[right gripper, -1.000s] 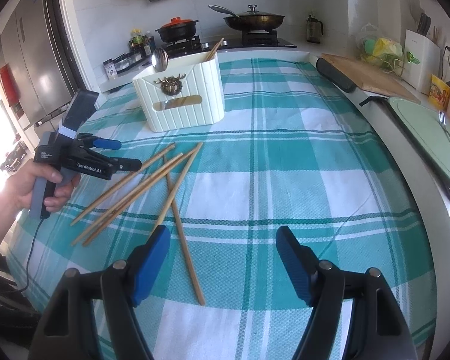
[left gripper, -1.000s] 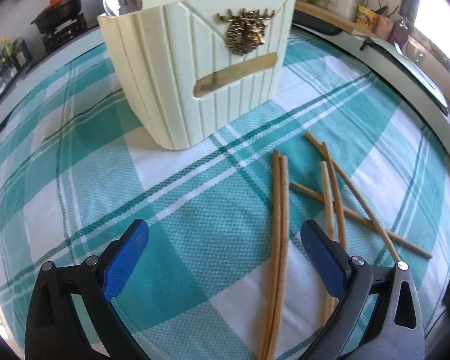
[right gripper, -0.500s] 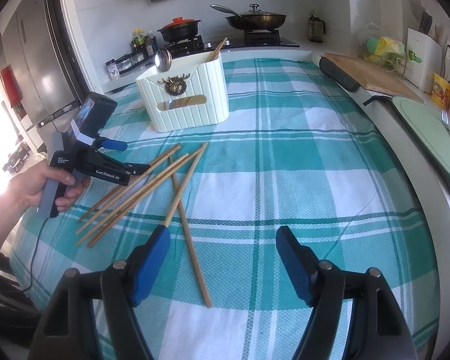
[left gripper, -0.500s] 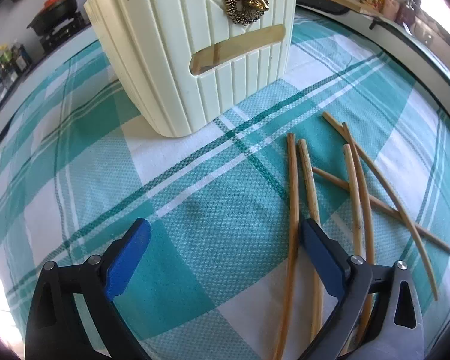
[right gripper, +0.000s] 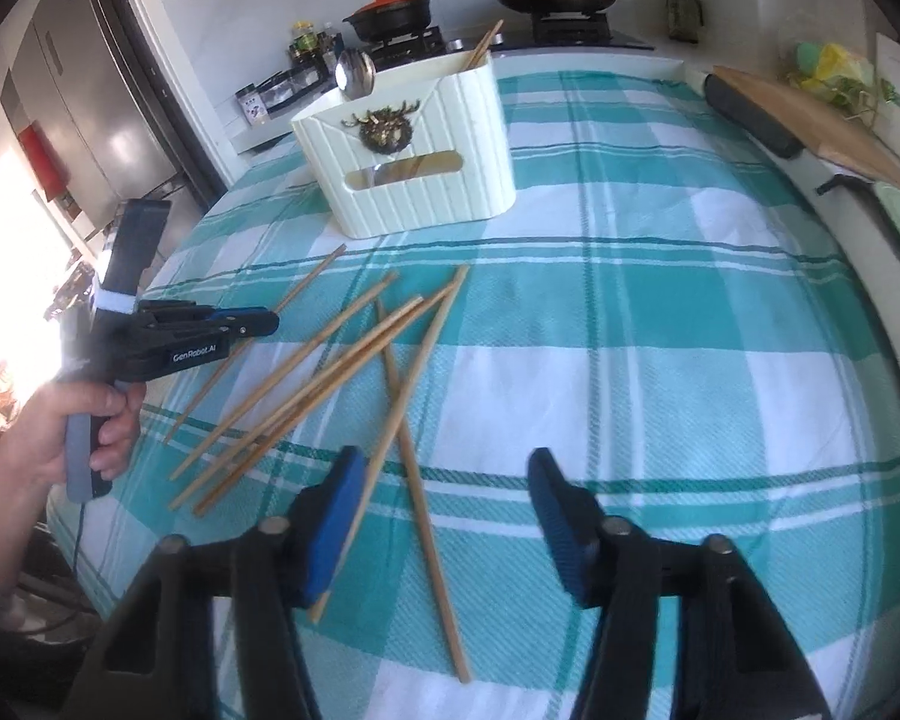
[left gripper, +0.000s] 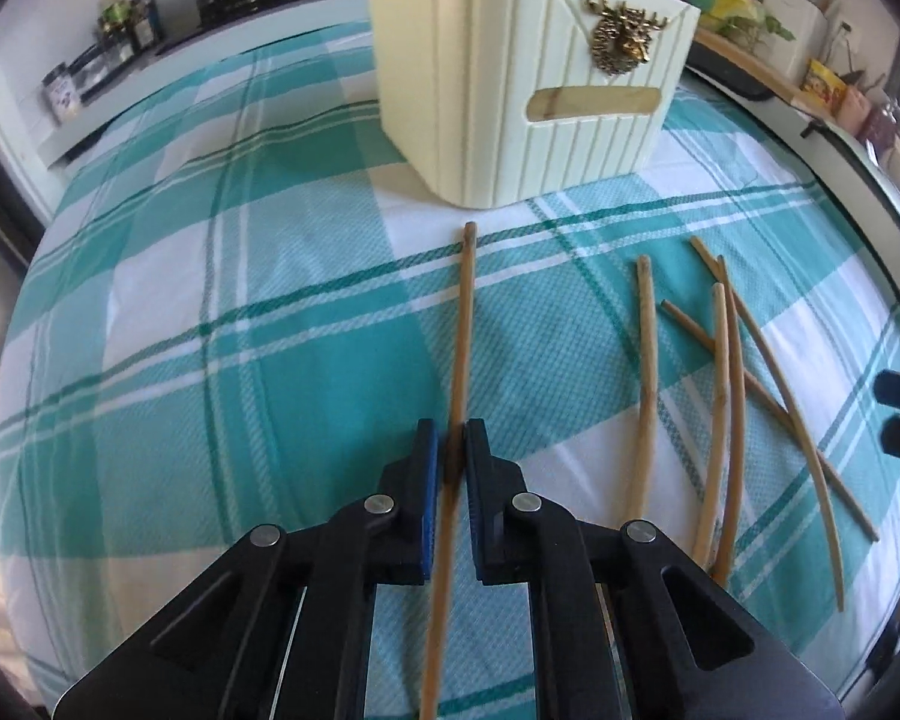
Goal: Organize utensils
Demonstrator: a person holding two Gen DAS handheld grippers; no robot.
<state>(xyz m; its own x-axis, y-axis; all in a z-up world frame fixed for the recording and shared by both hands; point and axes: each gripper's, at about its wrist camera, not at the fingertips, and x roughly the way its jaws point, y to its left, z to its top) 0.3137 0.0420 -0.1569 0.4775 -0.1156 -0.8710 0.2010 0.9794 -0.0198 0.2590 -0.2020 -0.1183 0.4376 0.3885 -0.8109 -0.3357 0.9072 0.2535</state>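
plaid cloth [left gripper: 222, 324]: l gripper [left gripper: 450, 462] pinching one chopstick [left gripper: 463, 324], prob lifted; r gripper [right gripper: 444, 504] spread wide near edge.

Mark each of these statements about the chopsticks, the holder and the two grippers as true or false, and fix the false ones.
1. The left gripper is shut on a chopstick. True.
2. The right gripper grips a chopstick too. False: its jaws stand wide open and hold nothing.
3. The cream utensil holder lies tipped on its side. False: it stands upright on the checked tablecloth.
4. A spoon sticks up out of the holder. True.
5. Every chopstick is already in the holder. False: several loose chopsticks lie crossed on the cloth.
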